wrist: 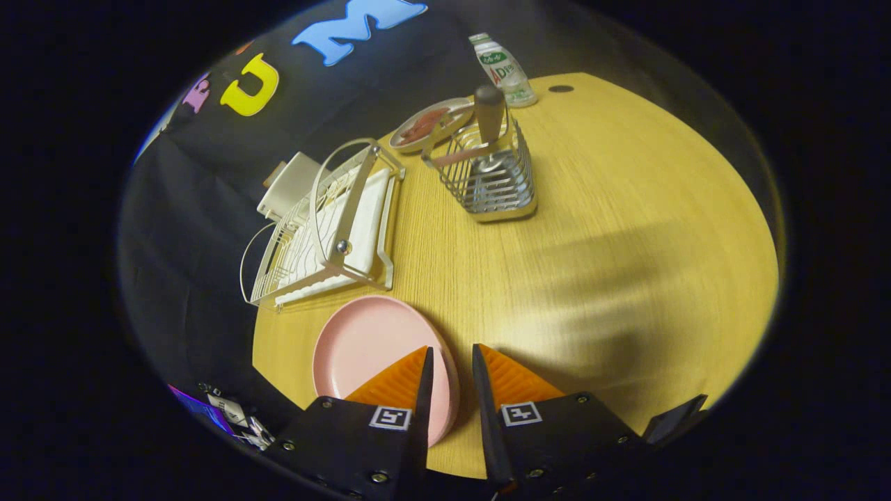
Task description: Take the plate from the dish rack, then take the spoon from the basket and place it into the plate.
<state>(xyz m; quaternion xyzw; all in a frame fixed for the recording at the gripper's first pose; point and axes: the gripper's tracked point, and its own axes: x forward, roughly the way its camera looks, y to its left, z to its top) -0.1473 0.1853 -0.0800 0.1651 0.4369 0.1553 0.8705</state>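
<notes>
1. plate (pixel 362 348) is pink and lies flat on the wooden table (pixel 626 243), just in front of the white dish rack (pixel 327 223); so it looks like the plate is already out of the rack; that part seems done.
2. spoon (pixel 489 115) stands in the wire basket (pixel 491 177) with its brown handle poking up; it is not in the plate yet; that part is left.
3. gripper (pixel 451 358) has its two fingers close together with a thin gap; nothing is held between them; one finger hangs over the near rim of the plate, the other is beside it over the table.
4. the basket is well beyond the fingers, past the plate and to the side of the rack; the table between looks bare, so there is open room to move straight to it.
5. a small dish (pixel 428 125) sits touching or just behind the basket, and a bottle (pixel 502 69) stands near the far table edge; the plate sits near the near edge of the table, so be gentle there.
</notes>
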